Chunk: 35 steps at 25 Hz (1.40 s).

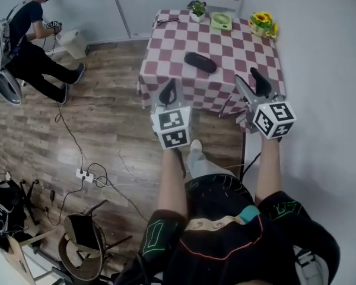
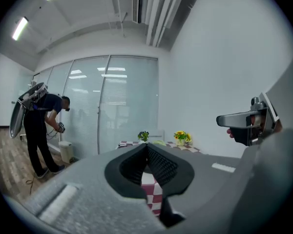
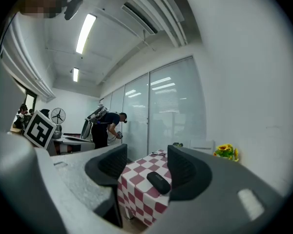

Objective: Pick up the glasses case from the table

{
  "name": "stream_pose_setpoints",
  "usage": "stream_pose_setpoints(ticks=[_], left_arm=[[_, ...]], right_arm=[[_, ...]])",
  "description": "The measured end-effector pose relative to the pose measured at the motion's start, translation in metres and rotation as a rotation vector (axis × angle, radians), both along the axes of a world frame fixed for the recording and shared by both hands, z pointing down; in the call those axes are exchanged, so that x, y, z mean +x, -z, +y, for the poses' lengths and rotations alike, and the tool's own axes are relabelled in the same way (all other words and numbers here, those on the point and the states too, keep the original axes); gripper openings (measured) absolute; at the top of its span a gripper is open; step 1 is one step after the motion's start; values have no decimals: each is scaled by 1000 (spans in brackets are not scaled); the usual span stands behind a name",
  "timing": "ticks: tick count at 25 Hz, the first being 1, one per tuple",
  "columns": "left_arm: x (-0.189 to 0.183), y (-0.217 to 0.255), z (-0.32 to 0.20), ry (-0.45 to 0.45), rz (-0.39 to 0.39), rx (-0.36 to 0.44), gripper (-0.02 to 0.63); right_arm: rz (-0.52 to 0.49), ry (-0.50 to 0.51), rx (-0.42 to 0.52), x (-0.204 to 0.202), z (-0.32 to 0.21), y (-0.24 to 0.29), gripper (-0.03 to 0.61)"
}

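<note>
Glasses case [image 1: 200, 62]: black, matt, smooth shell; material cannot be told.
Tablecloth [image 1: 225, 46] over the table: woven cloth, red-and-white check, matt, hanging in soft folds at the edges.
Floor [image 1: 107, 100]: wood-look planks, low sheen, visible grain.
Left tool [image 2: 146, 145] and right tool [image 3: 147, 152]: grey bodies, matt, finely grainy, plastic in look.
Pads [image 3: 184, 168]: black, matt, ribbed face.
Marker cube [image 1: 172, 126]: flat printed black-on-white faces, no gloss.
Glass partition [image 2: 127, 96]: glossy, carries ceiling-light reflections.
</note>
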<state>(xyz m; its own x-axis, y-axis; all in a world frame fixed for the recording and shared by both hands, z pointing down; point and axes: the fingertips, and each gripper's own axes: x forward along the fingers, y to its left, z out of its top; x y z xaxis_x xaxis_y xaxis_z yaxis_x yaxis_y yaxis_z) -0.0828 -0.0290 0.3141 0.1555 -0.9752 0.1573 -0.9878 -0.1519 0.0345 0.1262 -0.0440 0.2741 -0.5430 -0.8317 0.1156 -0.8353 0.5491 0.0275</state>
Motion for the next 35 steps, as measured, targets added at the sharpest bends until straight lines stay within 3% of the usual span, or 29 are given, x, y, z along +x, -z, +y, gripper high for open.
stream_pose_setpoints(ticks=[7,15,21,27,35], left_arm=[[5,-45,-73,47,27,-95,9],[9,-68,-151,8,-55,-178,9],[18,-95,-174,-12,-117,-228,9],[10,-113,-183,12,-110,-264,9],[3,-135,-202,14,-92,-319,9]], right_arm=[[59,59,-149,4,-75,-48,298],[98,132,-284,-7,-156,-92,311],[99,174,-350,-17,-188,-132,313],[144,233,-359,-42,-205,-146,313],[260,338,-455,-74,-219,-180,313]])
